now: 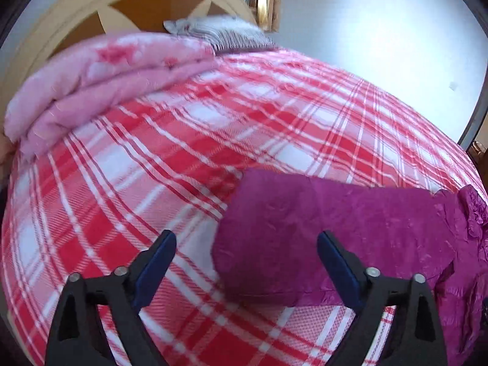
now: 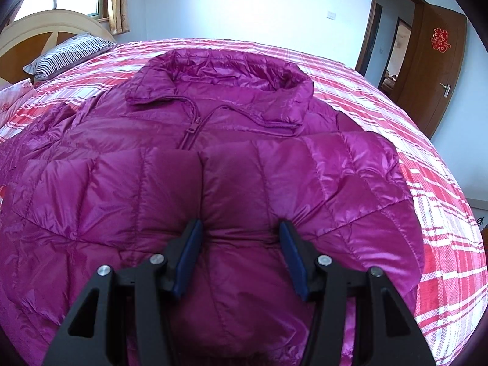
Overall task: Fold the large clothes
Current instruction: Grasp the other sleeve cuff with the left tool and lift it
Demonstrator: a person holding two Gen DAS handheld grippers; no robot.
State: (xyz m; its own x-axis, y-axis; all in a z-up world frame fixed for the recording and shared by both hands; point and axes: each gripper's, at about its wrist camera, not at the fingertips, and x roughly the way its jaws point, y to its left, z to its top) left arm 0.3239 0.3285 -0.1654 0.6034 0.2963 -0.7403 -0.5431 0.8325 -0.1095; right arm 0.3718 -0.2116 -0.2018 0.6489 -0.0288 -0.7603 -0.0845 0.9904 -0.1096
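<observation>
A magenta quilted down jacket [image 2: 213, 158] lies front-up on the red-and-white plaid bed, collar [image 2: 219, 82] at the far end. One sleeve [image 2: 305, 167] is folded across its chest. My right gripper [image 2: 241, 238] is open, its jaws pressed into the puffy fabric on either side of a bulge, not closed on it. In the left wrist view the other sleeve [image 1: 320, 228] lies stretched out flat on the bedspread. My left gripper [image 1: 247, 247] is open just above the cuff end, holding nothing.
A folded pink quilt [image 1: 100, 82] and a striped pillow [image 2: 70, 52] lie at the head of the bed by the cream headboard [image 1: 91, 9]. A window is behind it. An open wooden door [image 2: 439, 67] stands at the right. Plaid bedspread [image 1: 122, 183] surrounds the jacket.
</observation>
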